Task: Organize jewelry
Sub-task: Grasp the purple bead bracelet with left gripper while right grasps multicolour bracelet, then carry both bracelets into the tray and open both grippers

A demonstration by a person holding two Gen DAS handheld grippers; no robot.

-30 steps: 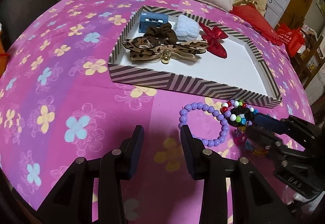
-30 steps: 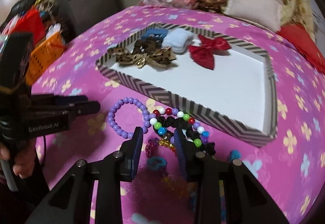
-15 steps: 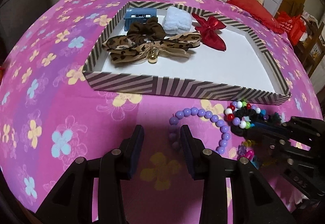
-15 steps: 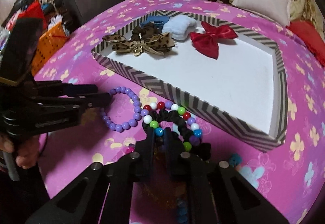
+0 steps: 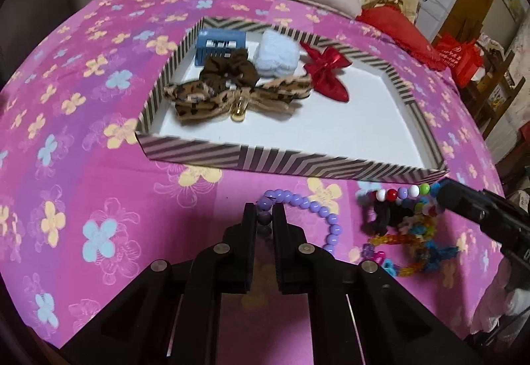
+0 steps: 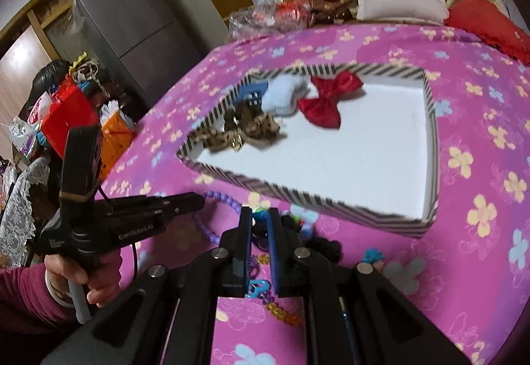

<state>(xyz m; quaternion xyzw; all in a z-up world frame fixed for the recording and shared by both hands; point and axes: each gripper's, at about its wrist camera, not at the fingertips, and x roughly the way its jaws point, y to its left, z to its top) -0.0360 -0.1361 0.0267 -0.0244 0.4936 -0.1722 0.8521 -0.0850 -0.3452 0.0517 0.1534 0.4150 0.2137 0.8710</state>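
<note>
A: How do the beads handle?

B: Light, floppy, slick. My left hand-held gripper (image 5: 264,226) pinches the purple bead bracelet (image 5: 318,216) across its strand; the rest of the loop trails right on the bedspread (image 5: 99,166).

A: And the right?

B: My right hand-held gripper (image 6: 260,229) is nearly pressed together on the multicolour bead scrunchie (image 5: 397,202), tangled with others, just beside the striped tray (image 5: 298,163).

Both wrist views look forward, low and near — sharing the striped tray (image 5: 298,163) (image 6: 298,191).
</note>
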